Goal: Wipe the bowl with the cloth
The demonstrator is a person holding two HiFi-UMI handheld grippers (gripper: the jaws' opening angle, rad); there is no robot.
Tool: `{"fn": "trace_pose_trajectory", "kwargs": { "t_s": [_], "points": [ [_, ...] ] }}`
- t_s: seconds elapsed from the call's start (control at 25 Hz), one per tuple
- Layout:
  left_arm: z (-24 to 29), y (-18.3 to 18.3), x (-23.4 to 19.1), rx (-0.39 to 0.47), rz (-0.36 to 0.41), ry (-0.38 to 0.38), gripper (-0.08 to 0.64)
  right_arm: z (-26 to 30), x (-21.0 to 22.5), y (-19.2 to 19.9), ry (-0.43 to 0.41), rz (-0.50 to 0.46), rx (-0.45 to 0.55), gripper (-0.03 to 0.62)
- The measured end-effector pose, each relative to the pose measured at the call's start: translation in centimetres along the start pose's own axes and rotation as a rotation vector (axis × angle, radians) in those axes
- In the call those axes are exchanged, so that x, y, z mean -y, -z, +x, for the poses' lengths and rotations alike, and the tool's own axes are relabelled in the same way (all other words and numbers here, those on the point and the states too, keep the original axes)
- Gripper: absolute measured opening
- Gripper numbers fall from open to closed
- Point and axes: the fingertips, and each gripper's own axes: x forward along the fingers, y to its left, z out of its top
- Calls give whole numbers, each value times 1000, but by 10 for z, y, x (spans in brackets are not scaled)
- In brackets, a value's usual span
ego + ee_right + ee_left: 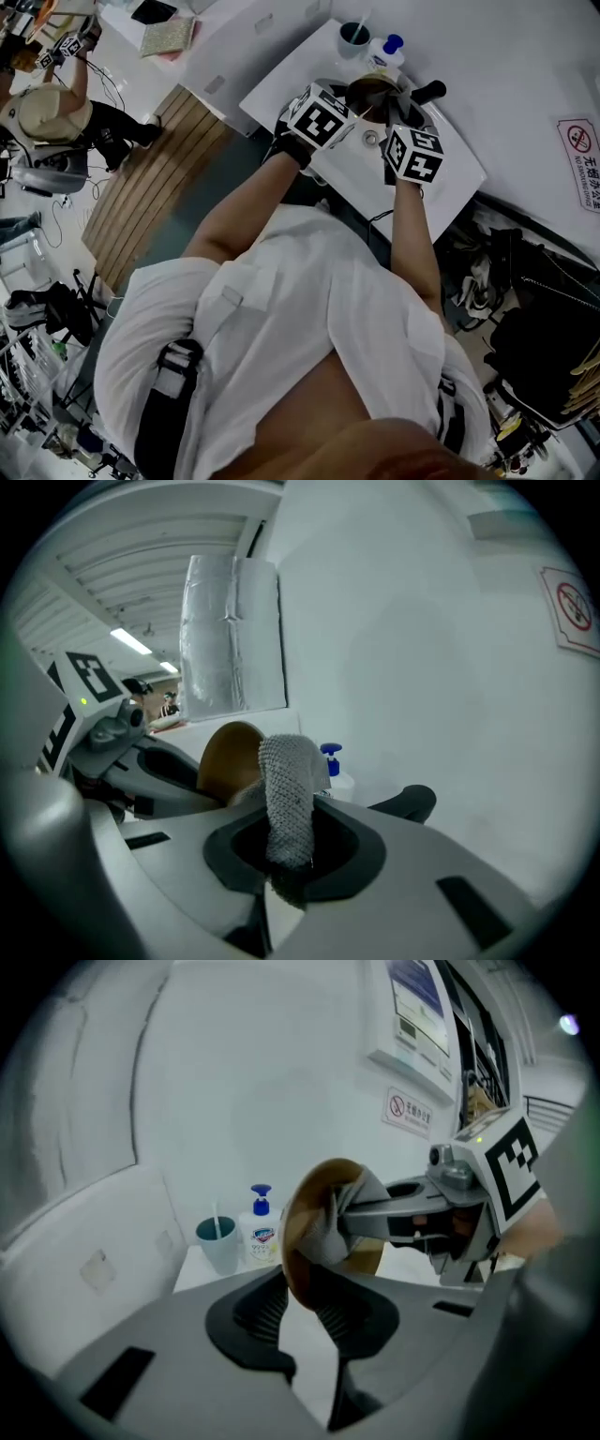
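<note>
The left gripper [302, 1305] is clamped on the rim of the brown bowl [305, 1208], which stands on edge above the white counter [450, 178]. The right gripper [286, 855] pinches the grey cloth [286, 789] tight — the cloth's free end lies against the bowl's inner face.

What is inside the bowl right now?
A grey cloth, held by the right gripper, lies against the inside of the bowl. The surface under the cloth is covered.

Just left of the soap bottle [261, 1234] (blue pump on top), a teal cup [218, 1244]; far right, up the wall, a no-smoking sign [410, 1110].
</note>
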Motion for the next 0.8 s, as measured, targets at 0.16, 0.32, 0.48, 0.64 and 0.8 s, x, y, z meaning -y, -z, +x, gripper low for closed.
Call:
{"fn": "trace_pose_trajectory", "kwargs": {
  "t_s": [0.16, 0.32, 0.48, 0.64, 0.8],
  "points": [
    [-1, 4, -1, -140, 190, -22, 81, 4, -3, 9, -11, -119, -69, 54],
    [-5, 6, 0, -235, 357, -24, 81, 6, -11, 12, -26, -285, -111, 54],
    [-6, 9, 2, -310, 521, 22, 89, 7, -22, 13, -70, -453, -137, 55],
    [-7, -11, 0, -167, 467, 23, 98, 6, -11, -2, -18, -337, -70, 52],
    [-11, -23, -6, 27, 201, -48, 138, 2, 14, -11, 55, -22, 20, 51]
  ]
}}
